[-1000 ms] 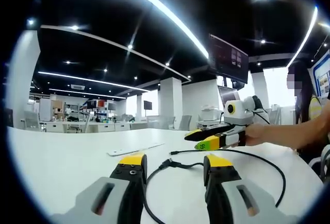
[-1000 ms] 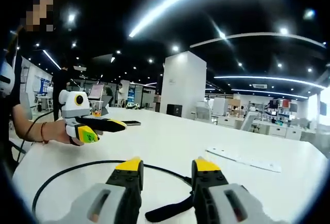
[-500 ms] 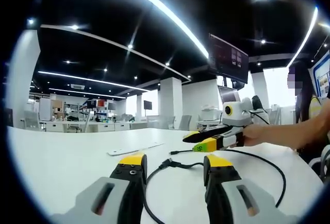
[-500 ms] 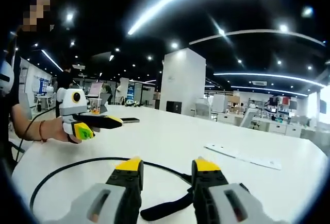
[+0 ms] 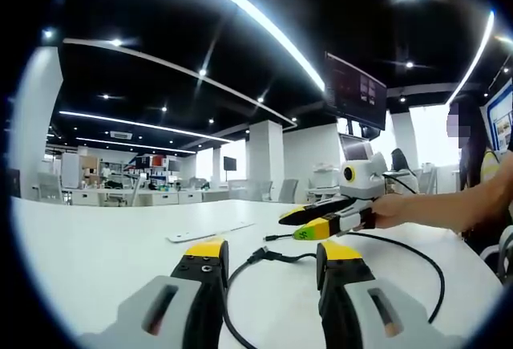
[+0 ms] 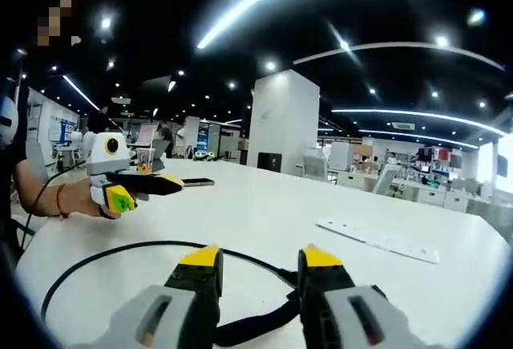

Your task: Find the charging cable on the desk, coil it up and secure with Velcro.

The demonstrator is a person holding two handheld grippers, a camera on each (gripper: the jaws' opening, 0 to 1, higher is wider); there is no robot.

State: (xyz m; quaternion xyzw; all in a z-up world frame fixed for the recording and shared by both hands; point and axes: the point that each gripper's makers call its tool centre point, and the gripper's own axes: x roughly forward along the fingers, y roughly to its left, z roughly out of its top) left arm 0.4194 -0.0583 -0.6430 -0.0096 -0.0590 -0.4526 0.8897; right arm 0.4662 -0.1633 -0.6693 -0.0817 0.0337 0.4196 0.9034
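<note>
So there's one black charging cable on the white desk, and I've got two grippers on the go. In the left gripper view my left gripper sits low over the desk with its jaws spread and nothing in them, and the cable's plug end lies on the desk right between the yellow tips. From there the cable swings out in a big loose loop past my right gripper, which is held off the desk above the loop; can't tell from that angle how its jaws stand, but the right gripper view shows them spread with the cable and its black Velcro strap running between them. One flat white strip lies beyond the plug. Plenty of bare desk all round, edges well off. Compared with a second ago, my right gripper has drifted closer to the plug end.
</note>
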